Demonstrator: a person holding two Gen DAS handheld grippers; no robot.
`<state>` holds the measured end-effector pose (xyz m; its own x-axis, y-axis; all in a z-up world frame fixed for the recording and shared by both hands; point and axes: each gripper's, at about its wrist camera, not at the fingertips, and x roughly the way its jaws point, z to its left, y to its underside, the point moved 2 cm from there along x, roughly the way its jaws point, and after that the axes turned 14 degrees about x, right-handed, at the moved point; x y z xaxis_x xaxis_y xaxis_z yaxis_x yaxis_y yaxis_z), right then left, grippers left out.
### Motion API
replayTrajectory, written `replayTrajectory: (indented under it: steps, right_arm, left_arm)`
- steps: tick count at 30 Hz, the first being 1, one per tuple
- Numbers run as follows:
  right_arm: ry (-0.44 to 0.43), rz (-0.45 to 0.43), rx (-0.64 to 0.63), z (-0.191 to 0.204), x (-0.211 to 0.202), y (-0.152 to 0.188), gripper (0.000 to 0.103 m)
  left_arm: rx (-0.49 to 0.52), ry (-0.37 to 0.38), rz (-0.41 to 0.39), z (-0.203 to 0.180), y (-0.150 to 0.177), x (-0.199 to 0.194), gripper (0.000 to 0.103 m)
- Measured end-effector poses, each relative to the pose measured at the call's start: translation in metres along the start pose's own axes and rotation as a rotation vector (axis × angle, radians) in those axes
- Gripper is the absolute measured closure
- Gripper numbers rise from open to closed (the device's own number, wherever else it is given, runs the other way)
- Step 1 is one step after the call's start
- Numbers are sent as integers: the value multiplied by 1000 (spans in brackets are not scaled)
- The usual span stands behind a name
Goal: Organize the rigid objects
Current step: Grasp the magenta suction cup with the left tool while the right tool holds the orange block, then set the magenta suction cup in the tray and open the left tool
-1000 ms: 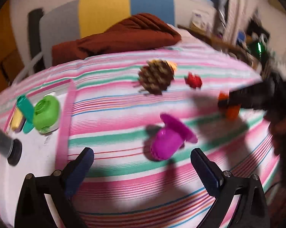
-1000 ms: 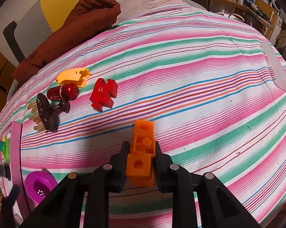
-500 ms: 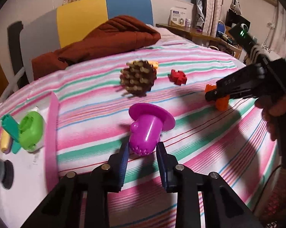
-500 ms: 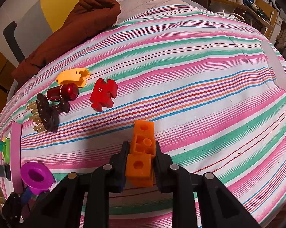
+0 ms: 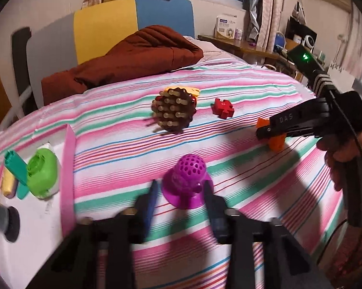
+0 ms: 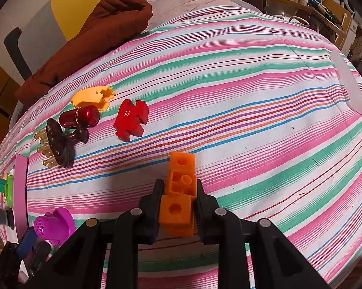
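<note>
Left gripper (image 5: 181, 190) jaws are opening around the purple strainer (image 5: 187, 183), which may tip on the soft bed (image 5: 229, 91); right gripper (image 6: 178, 200) jaws stand clamped on the orange block (image 6: 179, 192).

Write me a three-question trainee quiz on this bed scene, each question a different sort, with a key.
1. True or false: the right tool is shut on the orange block piece.
2. Which thing stands between the fingers of the left tool? A) the red puzzle piece B) the purple strainer C) the brown peg brush
3. Fill in: the green round thing lies inside the ____-rimmed tray.

Key:
1. True; the pads press its sides.
2. B; it stands flange down on the striped cover, and the jaws are opening around it.
3. Pink.
</note>
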<state>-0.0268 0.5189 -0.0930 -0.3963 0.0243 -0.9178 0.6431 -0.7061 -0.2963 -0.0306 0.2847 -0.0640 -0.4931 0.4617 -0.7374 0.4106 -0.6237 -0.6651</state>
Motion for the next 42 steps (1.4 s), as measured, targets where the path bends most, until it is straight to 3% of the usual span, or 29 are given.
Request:
replayTrajectory:
  steps: [1,6,7,8,15,19,31,37,42]
  right_arm:
    - [0,0,0,0,0,0,80]
    - [1,0,-1,-1,0,1,80]
    - [1,-1,0,-1,0,1,80]
    - [1,-1,0,-1,0,1,80]
    - [-8,0,11,-1,0,0,80]
    - [-4,-5,-2,0,1,1,80]
    - [6,-21,-32,2,1,3,81]
    - [20,-27,-51,4,1,5,81]
    - [36,-36,-75,5,0,8,81]
  left_arm:
    - [5,-9,-11,-2,-1,0,42]
    - [46,-26,4,-11,-12,14,42]
    - [40,-26,17,-11,-14,20,49]
    - [32,-17,24,-10,-15,24,69]
    - [26,-33,-10,-9,1,18,70]
    - [15,-27,25,-10,15,16,70]
    - [-88,50,-42,-5,40,-37,70]
    - [-46,6,-108,2,49,-80,70]
    - [-85,-36,-110,25,65,-101,70]
